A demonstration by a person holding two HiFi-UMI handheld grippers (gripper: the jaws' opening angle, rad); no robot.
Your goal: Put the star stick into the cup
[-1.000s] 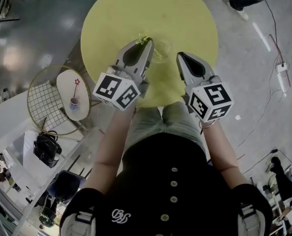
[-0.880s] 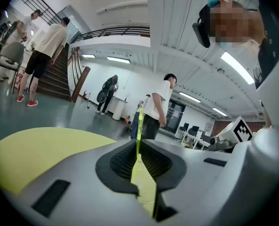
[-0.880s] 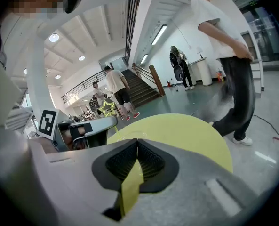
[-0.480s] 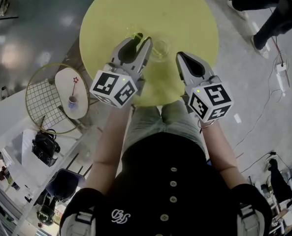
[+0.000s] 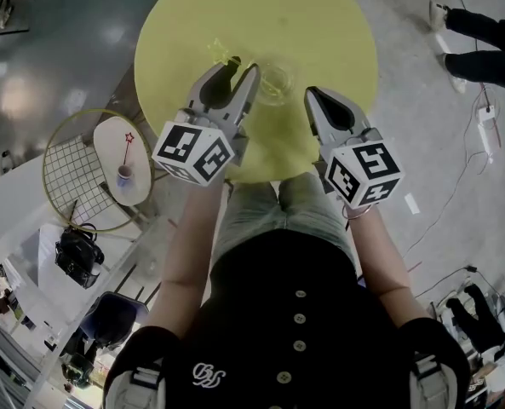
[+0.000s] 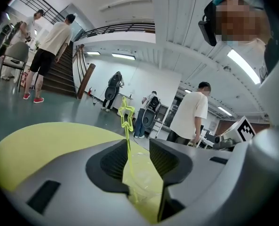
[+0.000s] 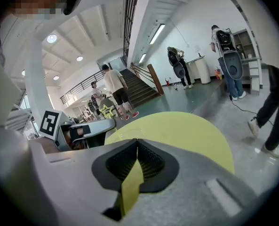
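Since a second ago my left gripper (image 6: 139, 157) has gone from pinched to opening: fingers wide, star stick (image 6: 127, 142) between them, unpressed. Right gripper (image 7: 137, 150) fingers closed, empty. Stick stands near upright in the cup (image 6: 141, 175), star end up. Cup sits well inside the table (image 6: 40, 145) rim, bare surface around. Clear cup wall hard to trace.

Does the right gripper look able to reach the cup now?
Probably yes: bare table separates the shut right gripper from the cup; the left gripper, jaws opening around the star stick, crowds the other side.
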